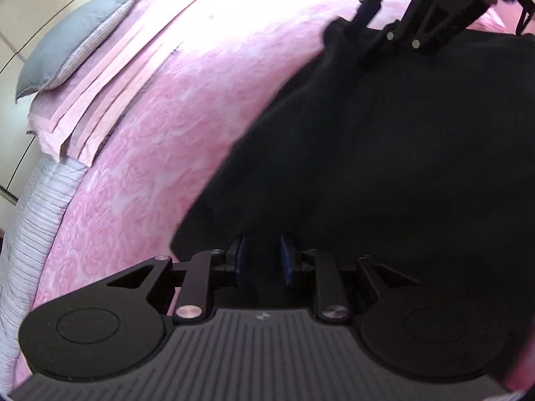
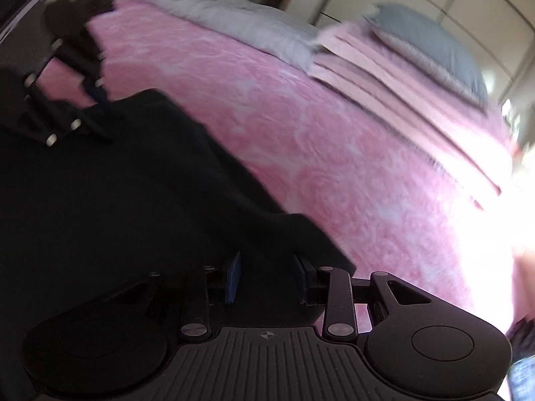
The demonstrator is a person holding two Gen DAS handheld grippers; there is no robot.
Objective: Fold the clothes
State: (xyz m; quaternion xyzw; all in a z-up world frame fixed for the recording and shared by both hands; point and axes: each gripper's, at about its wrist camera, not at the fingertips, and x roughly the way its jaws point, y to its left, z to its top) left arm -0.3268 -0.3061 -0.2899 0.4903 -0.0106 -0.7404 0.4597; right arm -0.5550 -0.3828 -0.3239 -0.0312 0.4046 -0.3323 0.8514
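Black cloth fills most of what I see from both wrist cameras: the dark garment (image 1: 384, 153) lies across the pink bedspread (image 1: 143, 173), and each of my two claws stands at one of its edges.

From the left wrist view, the left gripper (image 1: 261, 260) has its blue pads (image 1: 241, 260) a narrow gap apart, and black cloth is right at the tips. The picture is too dark there for me to say if the pads really press on the cloth. Far at the top I see the right gripper (image 1: 374, 23), its fingers reaching down to the far corner of the garment.

From the right wrist view, the right gripper (image 2: 267, 277) also stands with a small gap, a little wider than the other one. The garment (image 2: 110, 200) reaches up to its fingers, but again I cannot tell if it is pinched. The left gripper (image 2: 97, 100) appears at the upper left, blurred, at the other corner.

At the head of the bed lie a grey pillow (image 1: 70, 40) and a pink striped pillowcase (image 1: 97, 97), well apart from the garment.

I judge that the step in hand is taking one edge of the garment with both claws, to carry it over for a fold. The next move, I think, needs both corners firmly pinched and both hands travelling together at the same height, so the edge stays straight. If one side slips, the fold will come out crooked.
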